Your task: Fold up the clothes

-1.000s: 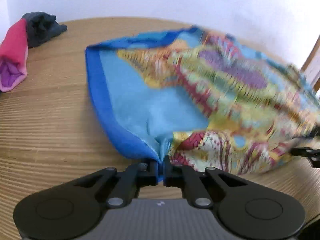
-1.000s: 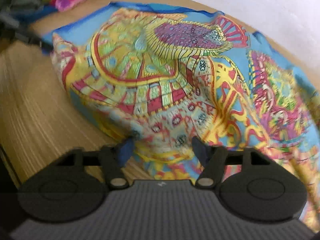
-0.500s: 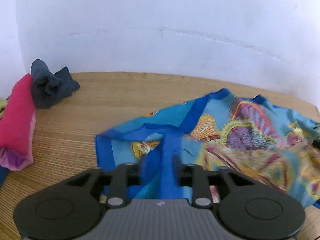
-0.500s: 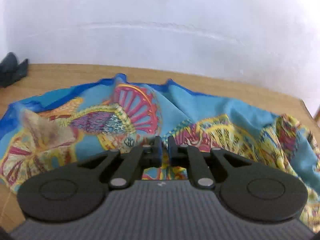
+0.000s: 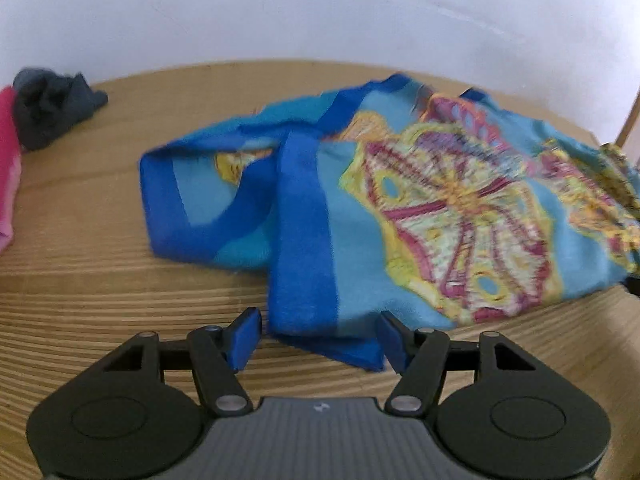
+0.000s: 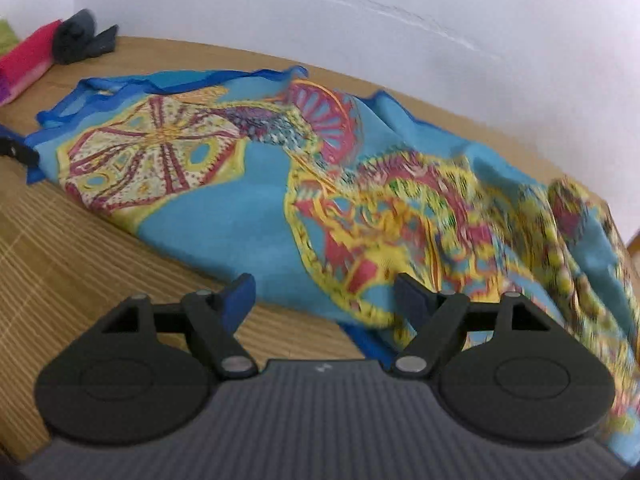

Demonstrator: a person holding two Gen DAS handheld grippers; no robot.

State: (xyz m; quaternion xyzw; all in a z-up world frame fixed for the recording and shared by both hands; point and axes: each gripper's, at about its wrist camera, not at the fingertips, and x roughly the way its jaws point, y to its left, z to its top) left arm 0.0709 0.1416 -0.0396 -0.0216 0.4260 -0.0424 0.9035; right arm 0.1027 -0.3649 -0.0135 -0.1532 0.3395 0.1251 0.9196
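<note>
I am holding a tool in each hand over a wooden counter (image 5: 80, 280), where a bright patterned scarf (image 5: 440, 208) with a dark blue border is lying in loose folds, stretching from the left side to the far right below a white wall (image 5: 320, 12). My left tool (image 5: 316, 336) is spreading its jaws; the near folded corner of the scarf, all blue border, is lying between the blue pads (image 5: 242, 334) without being pressed by them, so the cloth is released. My right tool (image 6: 324, 300) is also spreading wide, its jaws standing about as far apart as they go; the near edge of the scarf (image 6: 280, 208) is lying between them, and neither pad is clamping it. In the far left corner of the counter, well apart from the scarf, a dark grey garment (image 5: 52, 104) is sitting bunched up, just beside a rolled pink cloth (image 6: 28, 60).
</note>
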